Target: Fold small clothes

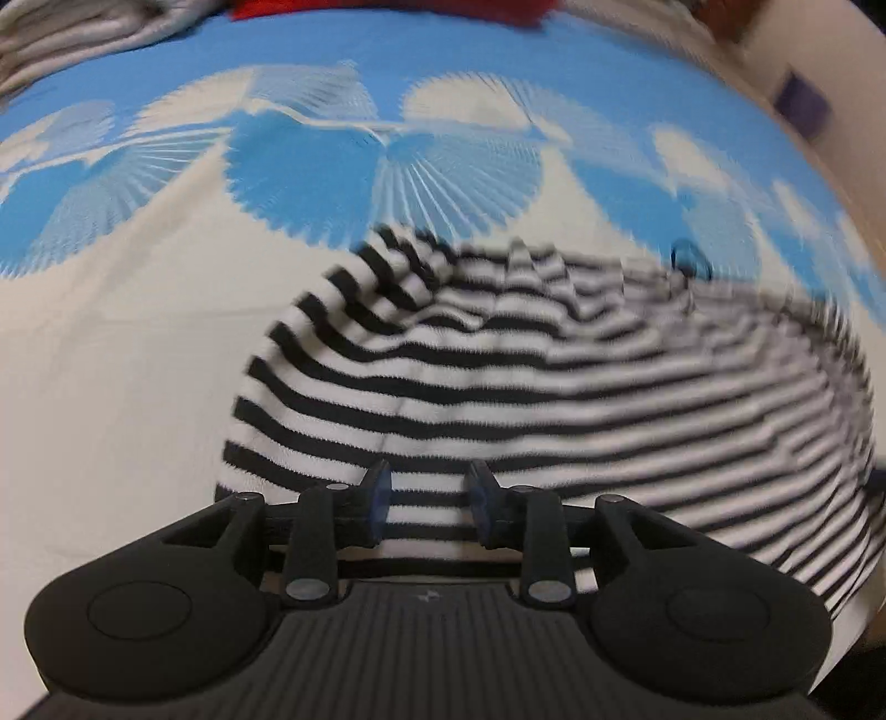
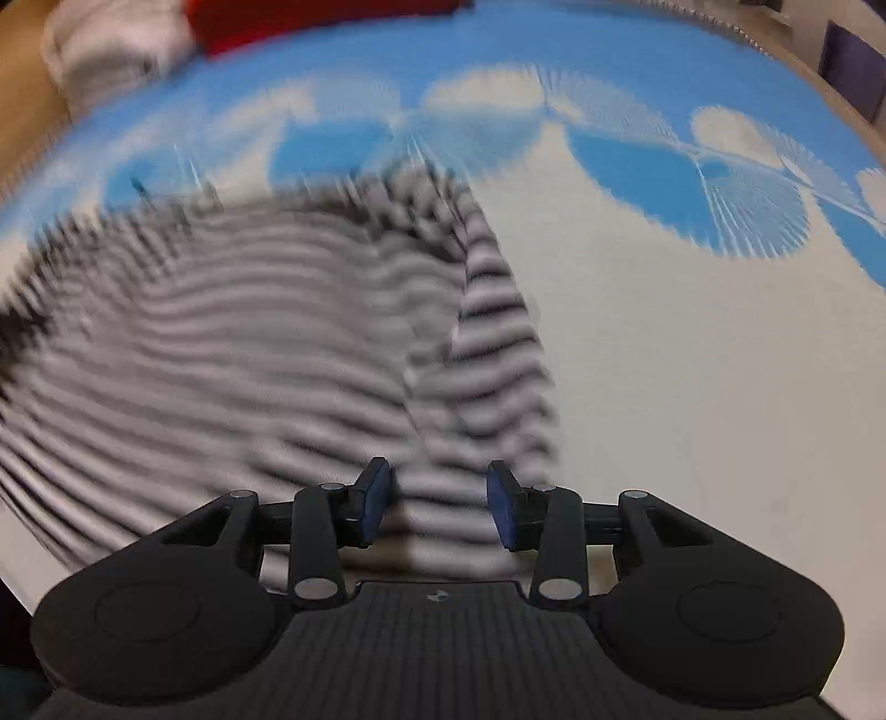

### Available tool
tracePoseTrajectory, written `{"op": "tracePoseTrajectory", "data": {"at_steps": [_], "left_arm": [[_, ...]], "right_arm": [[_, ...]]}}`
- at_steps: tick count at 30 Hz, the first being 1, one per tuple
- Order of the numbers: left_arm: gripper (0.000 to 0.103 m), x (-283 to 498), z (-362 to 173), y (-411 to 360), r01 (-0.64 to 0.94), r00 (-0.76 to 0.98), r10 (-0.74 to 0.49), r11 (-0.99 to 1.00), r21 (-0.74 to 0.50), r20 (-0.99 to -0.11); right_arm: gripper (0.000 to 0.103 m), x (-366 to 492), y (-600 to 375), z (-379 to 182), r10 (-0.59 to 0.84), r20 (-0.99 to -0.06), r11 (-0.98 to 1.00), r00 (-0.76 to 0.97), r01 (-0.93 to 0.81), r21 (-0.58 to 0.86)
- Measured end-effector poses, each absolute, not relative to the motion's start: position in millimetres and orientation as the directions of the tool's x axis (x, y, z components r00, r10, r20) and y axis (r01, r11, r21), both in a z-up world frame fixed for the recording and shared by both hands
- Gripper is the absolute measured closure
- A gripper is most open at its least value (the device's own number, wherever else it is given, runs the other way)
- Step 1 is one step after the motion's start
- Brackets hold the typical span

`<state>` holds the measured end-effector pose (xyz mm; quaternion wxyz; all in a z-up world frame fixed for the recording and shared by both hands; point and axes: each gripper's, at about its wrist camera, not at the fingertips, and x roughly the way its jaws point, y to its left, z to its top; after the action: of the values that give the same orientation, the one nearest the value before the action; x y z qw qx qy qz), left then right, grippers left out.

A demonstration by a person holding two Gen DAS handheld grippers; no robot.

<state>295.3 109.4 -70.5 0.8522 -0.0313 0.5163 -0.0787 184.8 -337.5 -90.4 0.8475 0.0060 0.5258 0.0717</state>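
- One striped shirt (image 1: 498,376), black and white, lies rumpled on the bedsheet (image 1: 111,343), which is cream with blue fan shapes.
- My left claw (image 1: 426,507) is parted, its two blue pads (image 1: 379,501) apart over the shirt's near hem, gripping nothing.
- My right claw (image 2: 440,507) is likewise parted above the shirt's right edge; this view is blurred.
- At the far edge: one red cloth (image 2: 310,16) and one grey-white bundle (image 2: 111,50), side by side.
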Motion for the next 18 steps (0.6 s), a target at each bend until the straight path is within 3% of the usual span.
{"op": "tracePoseTrajectory", "data": {"at_steps": [3,6,7,10,14,18], "left_arm": [[0.069,274,-49,102,0.182,0.503,-0.296,0.955,-0.236,-0.812],[0.053,256,-55,81,0.333,0.402,-0.396,0.903,-0.27,-0.826],[0.051,253,-66,74,0.367,0.352,-0.391,0.893,-0.259,-0.85],[0.051,241,-81,56,0.433,0.407,-0.22,0.901,-0.025,-0.887],[0.053,224,-50,76,0.296,0.526,-0.247,0.95,-0.097,-0.814],[0.052,184,-7,79,0.285,0.644,-0.225,0.958,-0.043,-0.731]], "right_arm": [[0.061,169,-337,-80,0.149,-0.863,0.984,0.482,-0.156,0.083],[0.06,158,-336,-85,0.115,-0.88,0.984,0.462,-0.177,0.035],[0.059,157,-335,-89,0.097,-0.89,0.983,0.445,-0.183,0.016],[0.053,152,-335,-90,0.061,-0.894,0.984,0.444,-0.177,-0.021],[0.054,139,-337,-67,0.013,-0.841,0.993,0.542,-0.105,-0.052],[0.052,112,-340,-29,-0.006,-0.722,1.0,0.692,0.024,0.015]]}}
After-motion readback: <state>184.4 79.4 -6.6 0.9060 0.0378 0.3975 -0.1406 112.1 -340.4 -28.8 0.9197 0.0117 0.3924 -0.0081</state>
